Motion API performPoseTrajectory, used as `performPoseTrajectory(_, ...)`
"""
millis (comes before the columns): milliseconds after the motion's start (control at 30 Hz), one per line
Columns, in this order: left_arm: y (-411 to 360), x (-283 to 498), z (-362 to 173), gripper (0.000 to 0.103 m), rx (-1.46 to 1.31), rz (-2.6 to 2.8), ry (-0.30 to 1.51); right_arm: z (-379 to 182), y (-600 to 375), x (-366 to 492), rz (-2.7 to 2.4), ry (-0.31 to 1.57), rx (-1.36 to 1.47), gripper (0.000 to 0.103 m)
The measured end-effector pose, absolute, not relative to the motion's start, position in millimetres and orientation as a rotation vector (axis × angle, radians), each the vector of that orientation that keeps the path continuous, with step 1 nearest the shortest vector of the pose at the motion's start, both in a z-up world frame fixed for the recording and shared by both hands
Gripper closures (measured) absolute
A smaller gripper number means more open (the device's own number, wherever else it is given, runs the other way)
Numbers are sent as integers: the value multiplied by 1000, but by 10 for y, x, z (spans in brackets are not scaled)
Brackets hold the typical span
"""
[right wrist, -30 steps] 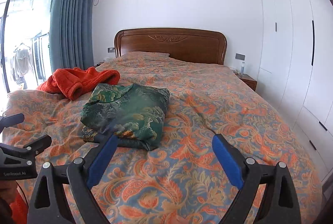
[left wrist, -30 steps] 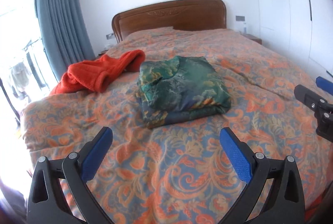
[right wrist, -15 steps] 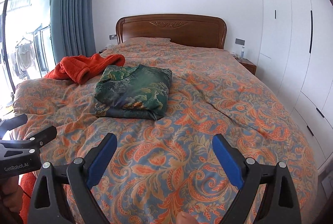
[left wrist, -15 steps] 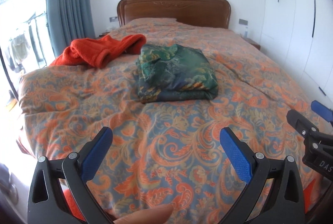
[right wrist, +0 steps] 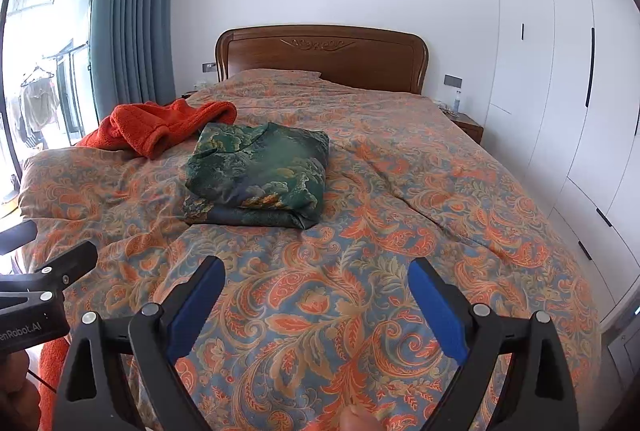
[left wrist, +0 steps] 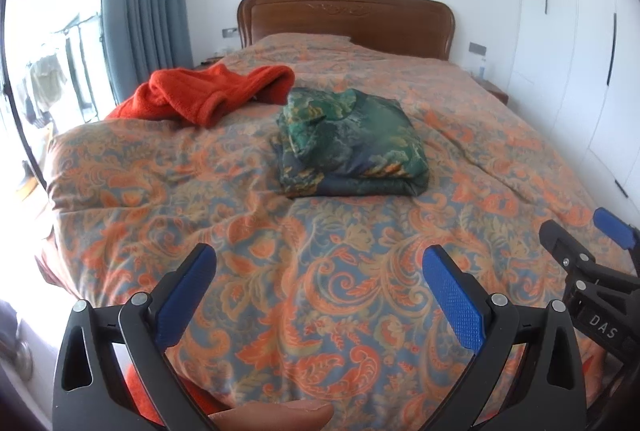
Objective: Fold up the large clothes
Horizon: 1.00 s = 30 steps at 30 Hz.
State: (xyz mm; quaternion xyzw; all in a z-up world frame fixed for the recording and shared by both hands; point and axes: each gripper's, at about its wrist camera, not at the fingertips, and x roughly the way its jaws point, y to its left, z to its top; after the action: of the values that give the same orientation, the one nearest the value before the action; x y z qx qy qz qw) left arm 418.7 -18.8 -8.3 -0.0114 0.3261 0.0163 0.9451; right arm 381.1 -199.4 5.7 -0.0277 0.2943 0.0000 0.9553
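Orange robe [left wrist: 208, 95] crumpled | touching folded green garment [left wrist: 352, 147] | bedspread [left wrist: 280, 271]

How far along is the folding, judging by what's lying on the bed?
Done: the green patterned garment lies folded in a neat stack on the orange paisley bedspread. In hand: nothing; the left gripper and right gripper hover over the foot of the bed, jaws open and empty. Left: the orange fleece garment is bunched in a heap beside the stack, not yet folded.
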Motion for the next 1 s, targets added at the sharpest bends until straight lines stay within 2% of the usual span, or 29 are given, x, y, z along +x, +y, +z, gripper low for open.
performPoseTrajectory(1000, -179, 4209, 33, 0, -3, 41, 650, 193, -1905, 3756, -6, 629, -135, 8)
